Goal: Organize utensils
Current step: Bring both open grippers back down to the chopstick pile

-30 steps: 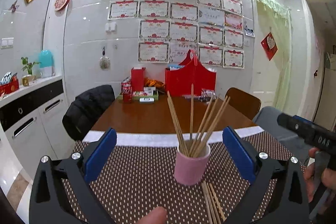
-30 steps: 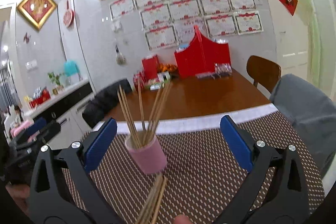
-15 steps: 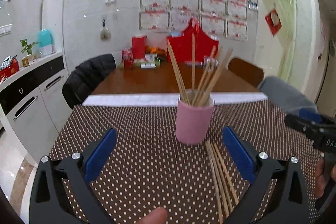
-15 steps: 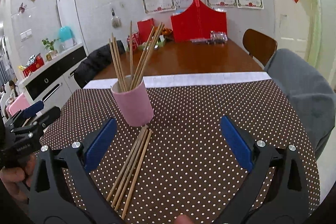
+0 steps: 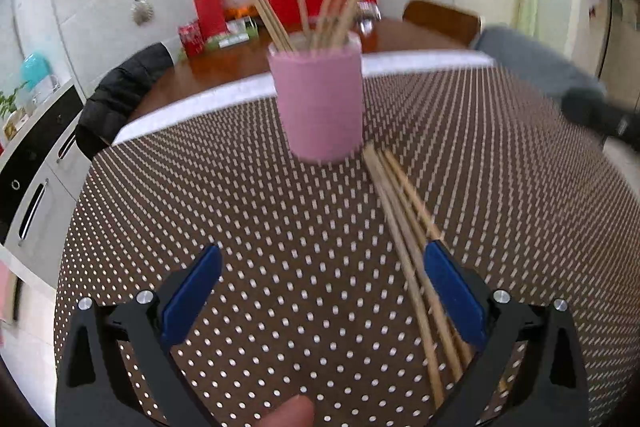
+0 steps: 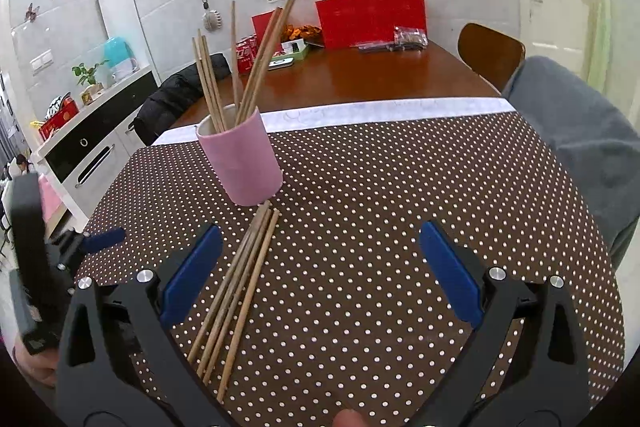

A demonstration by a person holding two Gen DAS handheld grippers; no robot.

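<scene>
Leftmost, in the right wrist view, the left gripper (image 6: 80, 247) shows only as a black body with a blue tip at the mat's edge; its own view shows its blue-padded jaws spread wide with nothing between them. Next, a pink cylindrical cup (image 6: 244, 163) stands upright on the brown white-dotted table mat (image 6: 400, 211), with several wooden chopsticks (image 6: 236, 67) leaning in it. Just before the cup, a loose bundle of bare wooden chopsticks (image 6: 236, 291) lies flat on the mat, far ends nearly touching the cup's base. Right gripper (image 6: 316, 263) hangs above the mat, jaws wide apart, empty; the bundle lies by its left pad. Left view is motion-blurred.
</scene>
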